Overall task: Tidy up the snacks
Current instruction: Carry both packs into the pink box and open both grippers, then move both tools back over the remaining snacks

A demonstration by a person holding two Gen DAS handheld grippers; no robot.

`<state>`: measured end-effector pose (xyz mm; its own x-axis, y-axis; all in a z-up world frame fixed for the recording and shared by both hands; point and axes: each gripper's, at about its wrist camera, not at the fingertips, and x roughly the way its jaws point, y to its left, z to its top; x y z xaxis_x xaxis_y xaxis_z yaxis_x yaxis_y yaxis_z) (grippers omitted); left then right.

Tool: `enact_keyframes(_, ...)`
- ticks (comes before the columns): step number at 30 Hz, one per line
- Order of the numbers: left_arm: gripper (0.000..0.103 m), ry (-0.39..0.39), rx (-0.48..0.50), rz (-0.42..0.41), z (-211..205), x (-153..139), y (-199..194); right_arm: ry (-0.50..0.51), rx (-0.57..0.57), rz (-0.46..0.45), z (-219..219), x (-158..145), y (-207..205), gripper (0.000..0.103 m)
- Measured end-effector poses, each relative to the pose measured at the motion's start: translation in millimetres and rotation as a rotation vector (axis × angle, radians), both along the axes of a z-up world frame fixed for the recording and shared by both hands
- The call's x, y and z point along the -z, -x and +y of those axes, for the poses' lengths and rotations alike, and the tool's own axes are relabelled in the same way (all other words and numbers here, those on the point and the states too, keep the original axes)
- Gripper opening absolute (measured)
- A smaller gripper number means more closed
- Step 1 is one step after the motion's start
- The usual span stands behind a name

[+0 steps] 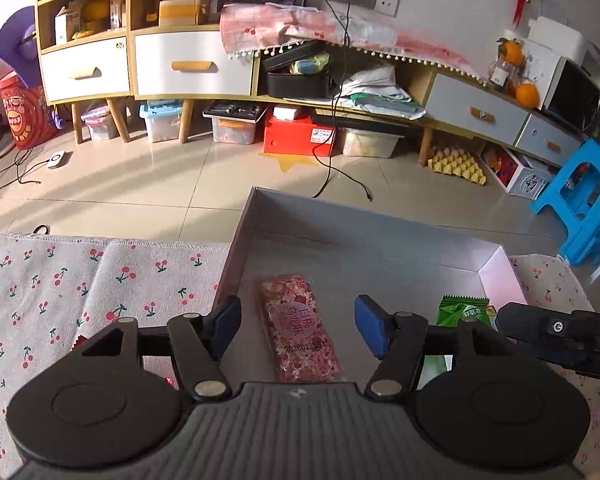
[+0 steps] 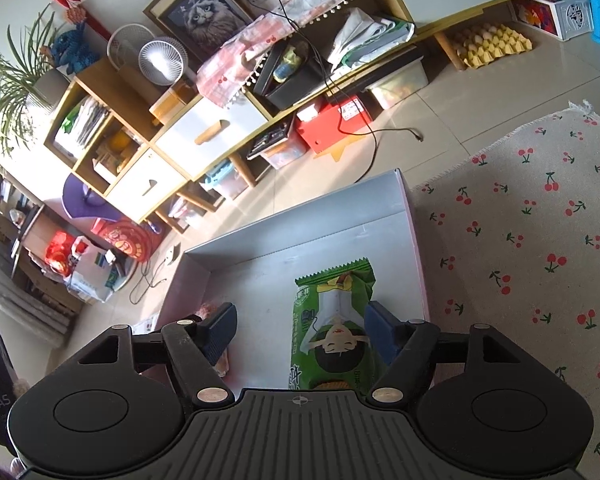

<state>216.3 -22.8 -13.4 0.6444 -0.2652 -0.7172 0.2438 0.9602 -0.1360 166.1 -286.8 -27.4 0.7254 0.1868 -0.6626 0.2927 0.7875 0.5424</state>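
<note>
The left gripper [image 1: 296, 326] stood spread over the grey box [image 1: 364, 220], its blue pads clear of the pink snack bar [image 1: 300, 328] lying flat on the box floor between them. The right gripper [image 2: 300, 330] was spread too, the green snack packet [image 2: 334, 320] lying loose beneath it, right of the pink bar, on the cherry-print cloth [image 2: 540, 240].

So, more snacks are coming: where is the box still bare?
The far half of the box is bare, beyond the pink bar and green pack. The near half is crowded by both packs and both tongs.
</note>
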Motion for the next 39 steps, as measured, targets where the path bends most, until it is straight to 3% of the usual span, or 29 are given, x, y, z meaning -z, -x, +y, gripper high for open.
enact_keyframes(8,0.090,0.000,-0.012,-0.024,4,-20,19,0.052,-0.027,-0.005,14,-29,18,0.081)
enact_keyframes(13,0.098,-0.023,-0.014,-0.028,8,-30,35,0.082,-0.050,0.007,23,-52,34,0.086)
enact_keyframes(23,0.102,-0.019,-0.037,0.005,26,-37,71,0.168,-0.098,0.036,49,-76,75,0.091)
enact_keyframes(39,0.102,-0.044,-0.061,0.068,55,-21,113,0.227,-0.164,0.095,78,-64,120,0.091)
